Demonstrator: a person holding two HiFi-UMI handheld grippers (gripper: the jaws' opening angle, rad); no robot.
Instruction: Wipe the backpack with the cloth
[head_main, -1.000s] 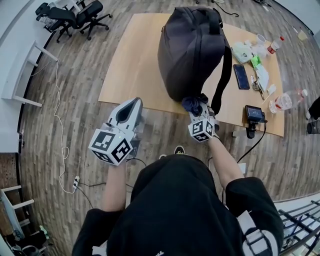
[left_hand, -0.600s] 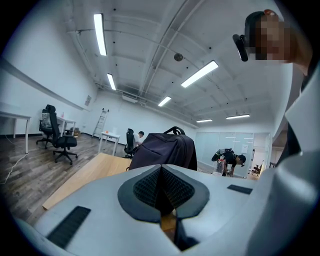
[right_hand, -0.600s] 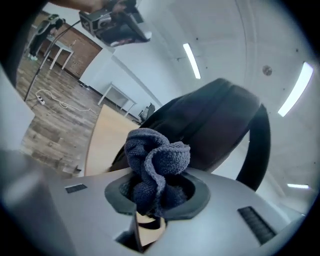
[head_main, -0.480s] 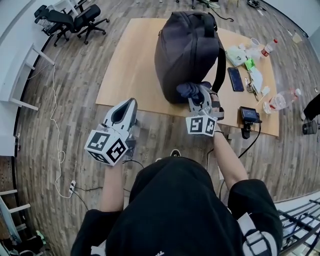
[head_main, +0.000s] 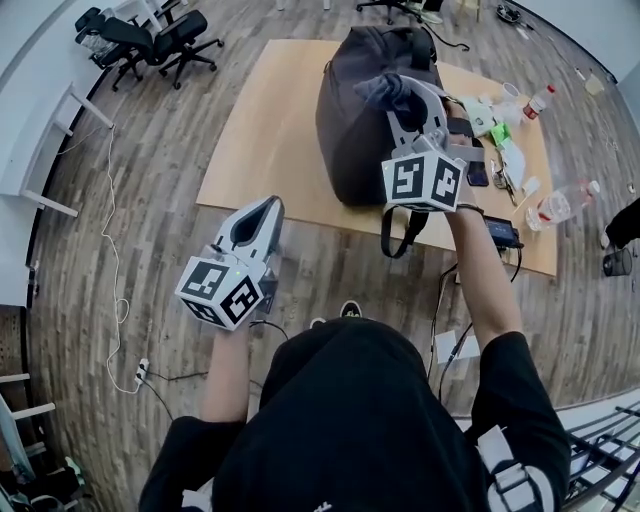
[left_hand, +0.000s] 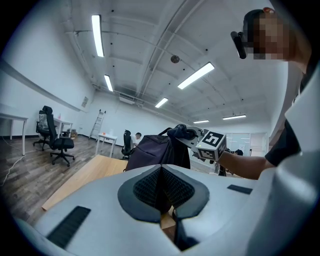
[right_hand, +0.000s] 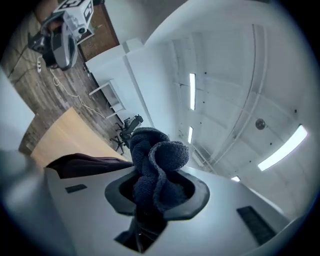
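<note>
**One cloth, held up by the bag**

One dark bag (head_main: 350, 130) stands on one wood board (head_main: 260, 120) on the floor. The right gripper (head_main: 400, 98) pinches one blue cloth (head_main: 383, 88) in its jaws, up by the bag's top. The left gripper (head_main: 262, 208) holds nothing, and its jaws are pressed together. Two bottles (head_main: 543, 96) sit on the board. Two chairs (head_main: 150, 35) stand far off.

Bunched dark cloth (right_hand: 157, 167) between jaws
</note>
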